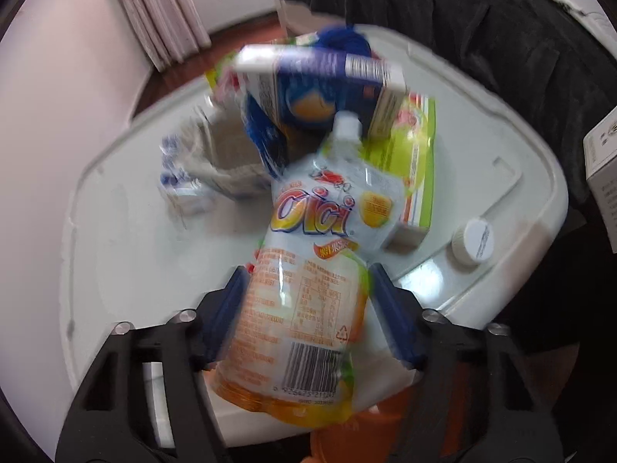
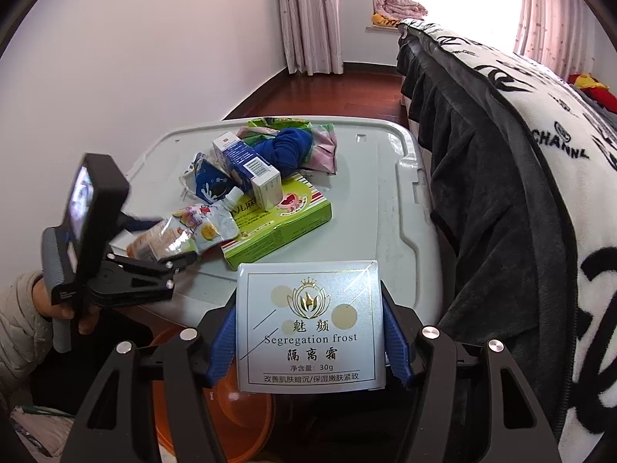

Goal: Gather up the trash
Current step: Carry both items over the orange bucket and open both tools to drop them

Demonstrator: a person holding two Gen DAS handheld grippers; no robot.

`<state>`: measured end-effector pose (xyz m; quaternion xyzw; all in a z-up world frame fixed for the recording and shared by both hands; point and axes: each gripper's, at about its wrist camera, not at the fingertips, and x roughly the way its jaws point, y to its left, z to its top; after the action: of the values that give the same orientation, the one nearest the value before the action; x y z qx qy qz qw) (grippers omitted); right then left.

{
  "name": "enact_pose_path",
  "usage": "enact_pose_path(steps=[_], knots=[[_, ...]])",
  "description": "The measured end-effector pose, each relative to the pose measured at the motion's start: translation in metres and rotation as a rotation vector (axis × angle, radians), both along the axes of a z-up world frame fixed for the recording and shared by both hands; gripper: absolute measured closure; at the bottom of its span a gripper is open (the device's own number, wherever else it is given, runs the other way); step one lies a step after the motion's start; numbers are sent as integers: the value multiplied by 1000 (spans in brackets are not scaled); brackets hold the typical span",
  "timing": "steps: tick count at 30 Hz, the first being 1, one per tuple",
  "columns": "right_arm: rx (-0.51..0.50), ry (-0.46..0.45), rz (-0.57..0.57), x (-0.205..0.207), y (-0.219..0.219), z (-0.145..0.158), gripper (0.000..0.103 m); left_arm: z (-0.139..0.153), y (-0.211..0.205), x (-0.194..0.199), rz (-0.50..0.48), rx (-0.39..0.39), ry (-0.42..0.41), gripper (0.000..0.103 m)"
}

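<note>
My left gripper (image 1: 308, 289) is shut on a Cici jelly drink pouch (image 1: 308, 301) with a white cap, held just above the grey plastic lid (image 1: 115, 212); it also shows in the right wrist view (image 2: 181, 237). My right gripper (image 2: 308, 332) is shut on a silver "Segregation frost" box (image 2: 310, 328), held over an orange bin (image 2: 231, 409). On the lid lie a blue-white carton (image 2: 246, 168), a green box (image 2: 281, 227), a blue cloth (image 2: 289, 148), a torn milk wrapper (image 2: 206, 183) and a white bottle cap (image 1: 474, 241).
A bed with a black and white blanket (image 2: 540, 177) runs along the right. A white wall (image 2: 115, 77) is to the left, curtains (image 2: 308, 15) and wooden floor (image 2: 347, 88) beyond. The person's hand (image 2: 58, 308) holds the left gripper handle.
</note>
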<state>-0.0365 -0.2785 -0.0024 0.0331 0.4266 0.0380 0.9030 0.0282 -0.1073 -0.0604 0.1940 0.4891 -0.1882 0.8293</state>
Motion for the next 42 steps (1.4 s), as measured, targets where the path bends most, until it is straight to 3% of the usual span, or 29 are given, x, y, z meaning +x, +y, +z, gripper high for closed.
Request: enact_pose_path(steps=[7,15,20,30,42], knots=[[-2,-13,4,-1,2,2,40,10,11,-3,27,-66,13,55],[10,-12,58,-8,19,7,40,58,33,-33,40,-140,-49,55],[28,-1,99,-20,40,14,40,76,46,-63,77,-170,-38,55],[174,136,155,-50,85,-19,40,57,66,-121,160,-275,145,55],[188,221,161,-67,103,-55,40,24,80,-133,213,-366,336,55]])
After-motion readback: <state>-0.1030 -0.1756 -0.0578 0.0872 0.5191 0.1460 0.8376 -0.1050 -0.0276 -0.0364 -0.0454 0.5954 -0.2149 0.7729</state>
